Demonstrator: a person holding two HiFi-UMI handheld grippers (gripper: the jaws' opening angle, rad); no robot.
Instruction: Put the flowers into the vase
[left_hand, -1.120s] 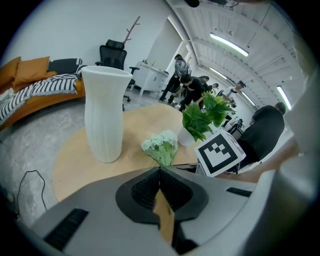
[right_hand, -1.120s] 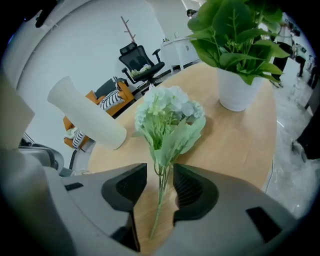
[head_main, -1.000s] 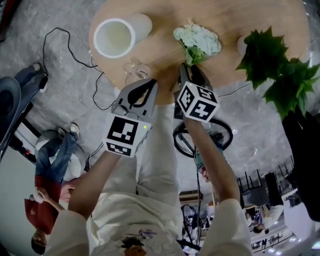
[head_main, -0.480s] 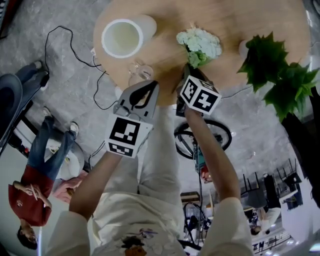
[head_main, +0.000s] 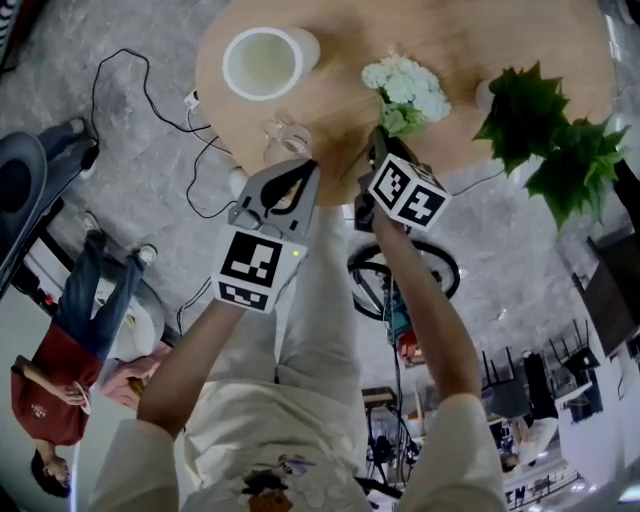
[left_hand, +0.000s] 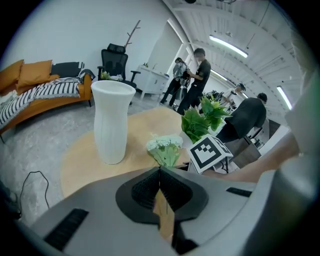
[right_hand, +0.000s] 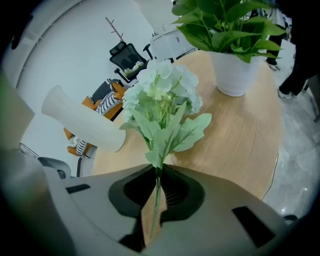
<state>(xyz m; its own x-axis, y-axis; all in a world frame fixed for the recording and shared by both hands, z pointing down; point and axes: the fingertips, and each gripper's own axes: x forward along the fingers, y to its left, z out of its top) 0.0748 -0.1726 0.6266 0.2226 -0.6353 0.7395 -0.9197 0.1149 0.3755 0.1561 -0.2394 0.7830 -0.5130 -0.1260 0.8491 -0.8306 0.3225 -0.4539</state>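
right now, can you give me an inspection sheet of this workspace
surface: round light wooden table on a grey floor.
job's things: tall white ribbed vase upright, no flowers in it; bunch of white flowers with green leaves not yet in the vase.
clutter: green leafy plant in a white pot; small clear glass object near the table's edge.
grippers: right hand-held gripper shut on the flowers' stem, its jaws have just been closing; left hand-held gripper shut, nothing between its jaws.
cables: black cable loose on the floor beside the table.
surroundings: orange sofa, black office chair, people standing behind.
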